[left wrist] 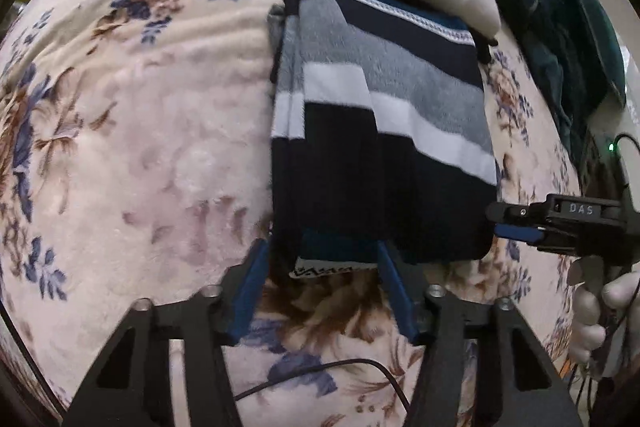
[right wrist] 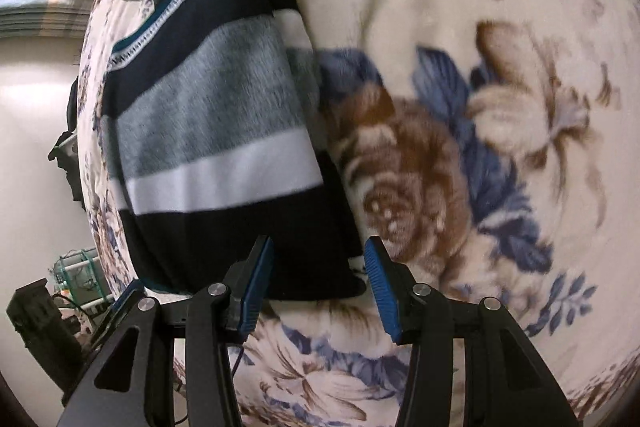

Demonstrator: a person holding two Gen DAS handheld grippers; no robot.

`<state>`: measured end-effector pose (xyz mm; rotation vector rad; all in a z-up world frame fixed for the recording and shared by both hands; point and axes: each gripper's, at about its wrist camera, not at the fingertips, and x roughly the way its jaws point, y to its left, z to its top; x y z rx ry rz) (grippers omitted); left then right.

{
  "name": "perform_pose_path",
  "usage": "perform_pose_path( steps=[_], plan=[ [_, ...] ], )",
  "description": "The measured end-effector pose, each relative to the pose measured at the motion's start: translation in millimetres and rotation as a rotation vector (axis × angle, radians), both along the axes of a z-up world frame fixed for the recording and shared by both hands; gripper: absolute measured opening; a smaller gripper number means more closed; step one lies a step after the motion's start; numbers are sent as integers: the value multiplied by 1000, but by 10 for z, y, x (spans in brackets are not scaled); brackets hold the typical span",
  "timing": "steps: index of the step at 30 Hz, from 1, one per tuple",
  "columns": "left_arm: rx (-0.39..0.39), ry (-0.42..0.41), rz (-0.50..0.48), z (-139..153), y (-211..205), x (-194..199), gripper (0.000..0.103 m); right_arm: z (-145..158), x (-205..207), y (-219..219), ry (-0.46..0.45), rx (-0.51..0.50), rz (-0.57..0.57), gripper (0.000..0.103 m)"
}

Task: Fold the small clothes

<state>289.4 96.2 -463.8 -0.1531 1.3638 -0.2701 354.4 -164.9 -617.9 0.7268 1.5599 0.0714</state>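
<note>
Both tongs, left (left wrist: pixel 322 259) and right (right wrist: pixel 318 259), stand spread at the near edge of the folded striped garment (left wrist: pixel 380 131) lying on the floral blanket (left wrist: pixel 140 107); a shallow pinch could take only the top layer and undo the fold

Only one piece of writing can be read. In the left wrist view, the raised letters "DAS" stand on the top face of the black plastic body of the right gripper (left wrist: pixel 516 227), which enters from the right edge of the picture. The letters are pale grey on black, set in a small recessed panel. Nothing readable shows in the right wrist view.
</note>
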Motion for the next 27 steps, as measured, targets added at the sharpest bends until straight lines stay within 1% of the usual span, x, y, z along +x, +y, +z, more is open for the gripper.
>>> perform_pose_path(
  steps=[1, 2, 3, 4, 5, 7, 8, 9, 10, 12, 13, 14, 15, 16, 18, 20, 22, 23, 24, 25, 26, 27],
  plan=[
    [2, -6, 2, -29, -6, 9, 35, -24, -25, 23, -2, 1, 4, 50],
    [-5, -10, 2, -44, -7, 11, 25, -38, -28, 51, -2, -1, 9, 50],
    [-5, -19, 1, -51, -7, 11, 11, -66, -20, 90, 2, -3, 15, 50],
    [5, -33, -2, -54, -9, 4, 9, -84, -28, 102, 3, -3, 20, 50],
    [-2, -40, -5, -55, -12, -6, 7, -98, -23, 127, 4, -6, 23, 50],
    [-10, -58, 9, -42, 13, -32, 6, -115, -7, 169, -3, -1, 31, 49],
    [-16, -66, 14, -24, 26, -49, 6, -124, 4, 197, -7, 0, 34, 47],
    [-19, -79, 19, 17, 47, -75, 6, -125, -10, 209, -17, 1, 33, 32],
    [-12, -89, 23, 49, 59, -90, 6, -122, 8, 230, -21, -5, 36, 7],
    [-4, -106, 12, 137, 105, -117, 6, -104, -3, 294, -38, -25, 29, 7],
    [8, -102, -4, 140, 117, -114, 6, -70, 12, 316, -46, -38, 26, 7],
    [24, -103, -16, 135, 132, -113, 6, -40, 86, 437, -53, -57, 25, 7],
    [40, -107, -23, 124, 152, -111, 6, 3, 71, 441, -62, -71, 26, 6],
    [54, -99, -43, 89, 181, -94, 6, 52, 60, 453, -74, -88, 28, 6],
    [93, -120, -65, 57, 230, -74, 6, 142, 40, 433, -90, -107, 31, 6],
    [137, -119, -99, -5, 238, -56, 6, 187, 18, 422, -96, -110, 32, 6],
    [173, -116, -103, -69, 303, -46, 0, 214, 19, 435, -99, -127, 41, 6],
    [201, -111, -87, -102, 387, -41, 0, 238, 34, 439, -98, -132, 44, 6],
    [194, -97, -60, -126, 487, -40, 0, 245, 50, 418, -98, -149, 45, 6],
    [144, -59, -1, -151, 658, -40, 0, 250, 65, 423, -101, -176, 55, 6],
    [85, -37, 50, -146, 768, -49, 0, 238, 77, 426, -97, -180, 55, 6],
    [10, -18, 90, -138, 848, -67, 1, 221, 78, 404, -87, -158, 40, 6]
  ],
)
